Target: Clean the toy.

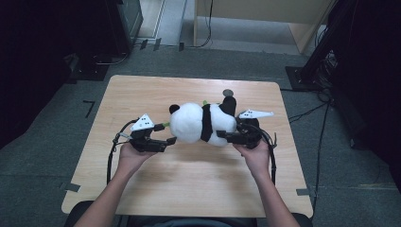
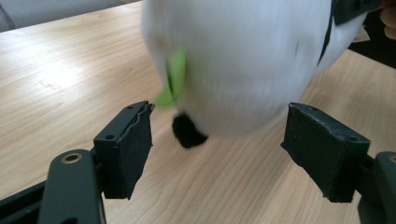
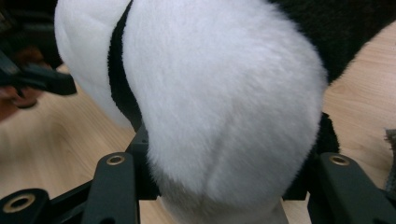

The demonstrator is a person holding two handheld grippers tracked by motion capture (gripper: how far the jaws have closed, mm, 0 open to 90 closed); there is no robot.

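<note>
A plush panda [image 1: 203, 123] lies on its side near the middle of the tabletop [image 1: 189, 184], head toward the left edge, legs toward the right. The right gripper [image 1: 226, 136] clamps the panda's white rump, its jaws pressed into the fur on both sides. The left gripper [image 1: 171, 140] sits just beside the head, jaws spread wide and clear of the fur. A green leaf [image 2: 173, 79] pokes out at the panda's face. A person's hands hold both grippers from the near edge.
</note>
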